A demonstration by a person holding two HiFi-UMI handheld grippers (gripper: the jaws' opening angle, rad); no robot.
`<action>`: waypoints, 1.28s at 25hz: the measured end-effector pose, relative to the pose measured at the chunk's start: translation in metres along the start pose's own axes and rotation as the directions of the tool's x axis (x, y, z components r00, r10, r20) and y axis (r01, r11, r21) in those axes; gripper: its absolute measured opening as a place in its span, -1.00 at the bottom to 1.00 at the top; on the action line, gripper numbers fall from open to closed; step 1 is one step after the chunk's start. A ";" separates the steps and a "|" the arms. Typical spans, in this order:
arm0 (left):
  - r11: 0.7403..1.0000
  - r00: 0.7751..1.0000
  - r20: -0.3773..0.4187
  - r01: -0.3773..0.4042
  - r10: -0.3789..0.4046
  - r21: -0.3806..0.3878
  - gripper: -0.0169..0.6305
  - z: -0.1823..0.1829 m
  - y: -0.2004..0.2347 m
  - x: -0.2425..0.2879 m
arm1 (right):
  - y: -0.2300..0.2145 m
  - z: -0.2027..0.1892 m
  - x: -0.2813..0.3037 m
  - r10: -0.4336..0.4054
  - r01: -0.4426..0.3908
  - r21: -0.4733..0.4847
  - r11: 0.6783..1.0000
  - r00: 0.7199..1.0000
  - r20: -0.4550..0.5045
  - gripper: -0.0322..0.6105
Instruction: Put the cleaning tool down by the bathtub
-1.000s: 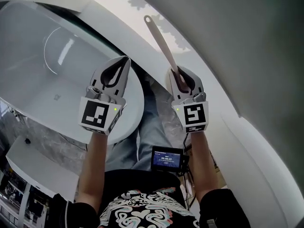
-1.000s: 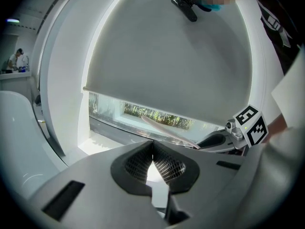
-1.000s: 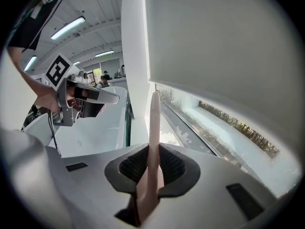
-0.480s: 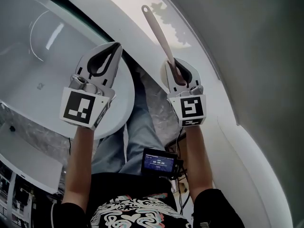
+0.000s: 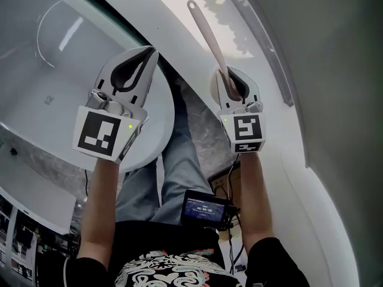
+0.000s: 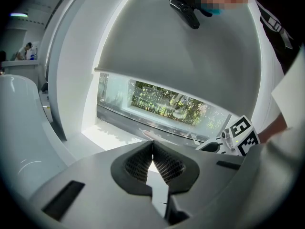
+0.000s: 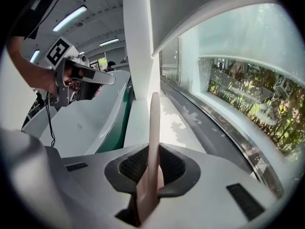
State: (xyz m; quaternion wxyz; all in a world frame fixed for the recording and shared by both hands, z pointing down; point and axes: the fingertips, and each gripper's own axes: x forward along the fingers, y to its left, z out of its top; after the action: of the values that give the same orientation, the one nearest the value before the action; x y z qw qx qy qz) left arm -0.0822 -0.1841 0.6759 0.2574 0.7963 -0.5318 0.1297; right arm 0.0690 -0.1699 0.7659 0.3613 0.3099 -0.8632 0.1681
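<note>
Pale pink long-handled cleaning tool [image 5: 209,37] is clamped in the jaws of the right gripper [image 5: 230,79], slanting toward 11 o'clock over the white ledge [image 5: 179,8], seemingly clear of it. The left gripper [image 5: 149,54], jaws closed on nothing, hovers above the white bathtub [image 5: 164,121]. Carrying step, I'd judge; next, lower and release.

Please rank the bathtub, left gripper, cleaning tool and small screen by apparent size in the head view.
1. bathtub
2. left gripper, enlarged by nearness
3. cleaning tool and small screen: long-thin versus compact, too alike to rank
</note>
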 end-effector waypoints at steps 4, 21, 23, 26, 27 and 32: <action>1.000 1.000 -0.010 -0.019 0.019 -0.004 -0.90 -0.010 0.007 0.003 | -0.004 -0.016 0.012 0.001 -0.001 -0.003 1.000 1.000 -0.026 -0.65; 0.998 0.995 -0.089 -0.055 0.054 -0.010 -0.90 -0.050 0.014 0.006 | -0.010 -0.063 0.045 -0.026 0.017 -0.065 0.998 0.988 -0.151 -0.65; 0.999 0.991 -0.120 -0.051 0.052 0.011 -0.90 -0.055 0.012 0.008 | -0.011 -0.065 0.046 -0.029 0.020 -0.057 0.998 0.987 -0.159 -0.65; 0.999 0.990 -0.136 -0.040 0.040 0.005 -0.90 -0.059 0.009 0.011 | -0.011 -0.071 0.047 -0.029 0.022 -0.043 0.999 0.983 -0.182 -0.65; 0.999 0.990 -0.139 -0.036 0.036 0.001 -0.90 -0.060 0.009 0.011 | -0.010 -0.074 0.047 -0.033 0.024 -0.047 0.999 0.981 -0.191 -0.65; 1.000 0.988 -0.150 -0.028 0.028 0.003 -0.90 -0.065 0.014 0.011 | -0.012 -0.082 0.053 -0.064 0.056 -0.044 0.997 0.975 -0.212 -0.65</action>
State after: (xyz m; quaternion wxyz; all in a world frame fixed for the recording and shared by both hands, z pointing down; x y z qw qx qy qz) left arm -0.0863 -0.1612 0.7389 0.2947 0.7769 -0.5219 0.1930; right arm 0.0906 -0.1592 0.8611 0.4627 0.3089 -0.8127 0.1730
